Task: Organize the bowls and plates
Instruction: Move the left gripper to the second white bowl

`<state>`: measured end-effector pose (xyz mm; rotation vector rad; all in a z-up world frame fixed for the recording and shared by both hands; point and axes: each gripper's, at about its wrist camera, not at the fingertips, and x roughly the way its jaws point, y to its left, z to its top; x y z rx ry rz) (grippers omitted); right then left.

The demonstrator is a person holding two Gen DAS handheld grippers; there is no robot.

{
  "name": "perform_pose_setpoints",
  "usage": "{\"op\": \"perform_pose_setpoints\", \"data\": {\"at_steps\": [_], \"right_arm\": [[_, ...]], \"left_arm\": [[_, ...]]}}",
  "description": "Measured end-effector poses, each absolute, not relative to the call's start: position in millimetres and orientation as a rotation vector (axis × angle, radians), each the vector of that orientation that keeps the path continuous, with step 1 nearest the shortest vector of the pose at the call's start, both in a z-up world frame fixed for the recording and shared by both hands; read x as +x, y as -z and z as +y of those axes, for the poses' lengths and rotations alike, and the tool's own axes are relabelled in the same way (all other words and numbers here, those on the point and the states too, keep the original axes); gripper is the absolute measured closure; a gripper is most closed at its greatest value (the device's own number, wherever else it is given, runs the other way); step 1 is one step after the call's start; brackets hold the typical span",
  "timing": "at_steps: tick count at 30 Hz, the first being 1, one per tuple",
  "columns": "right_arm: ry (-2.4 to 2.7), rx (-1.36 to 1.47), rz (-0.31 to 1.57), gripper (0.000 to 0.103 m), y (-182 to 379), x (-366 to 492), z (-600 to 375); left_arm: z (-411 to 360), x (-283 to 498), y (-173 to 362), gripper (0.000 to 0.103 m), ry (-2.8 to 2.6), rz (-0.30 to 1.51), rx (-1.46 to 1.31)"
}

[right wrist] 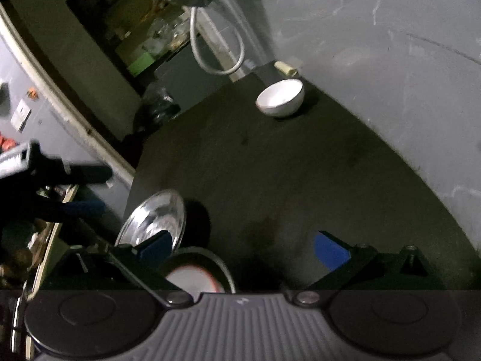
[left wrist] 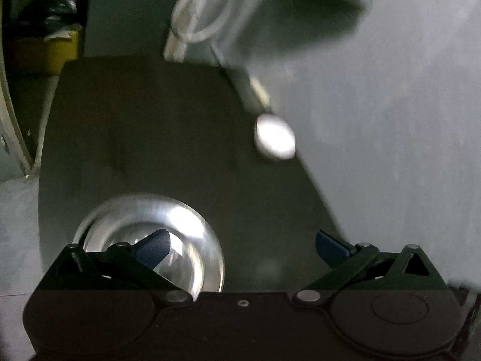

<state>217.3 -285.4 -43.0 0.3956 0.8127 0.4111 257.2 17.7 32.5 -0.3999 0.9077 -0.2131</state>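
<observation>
A shiny steel plate (left wrist: 144, 228) lies on the dark counter (left wrist: 168, 126), partly under my left gripper's left fingertip (left wrist: 154, 245). My left gripper (left wrist: 243, 245) is open wide above the counter with nothing between its fingers. A white bowl (left wrist: 275, 138) stands far back by the wall. In the right wrist view the same steel plate (right wrist: 153, 219) sits near the counter's left edge. Beside it is a dark-rimmed dish with a white, red-edged inside (right wrist: 195, 273), half hidden by the gripper body. My right gripper (right wrist: 243, 248) is open and empty. The white bowl (right wrist: 281, 97) stands upright at the back corner.
A grey wall (right wrist: 390, 75) runs along the counter's right side. A white hose loop (right wrist: 216, 51) hangs at the back, with a small cream object (right wrist: 285, 67) behind the bowl. My left gripper (right wrist: 75, 189) shows blurred beyond the counter's left edge. A yellow box (left wrist: 48, 51) sits far left.
</observation>
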Motion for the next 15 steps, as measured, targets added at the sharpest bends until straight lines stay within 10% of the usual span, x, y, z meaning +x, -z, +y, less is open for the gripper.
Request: {"op": "perform_pose_setpoints", "data": {"at_steps": [15], "right_arm": [[-0.226,0.511,0.691,0.000,39.7,304.8,-297.2]], "left_arm": [[-29.8,392.5,-50.7,0.001,0.269,0.761,-0.079]]}}
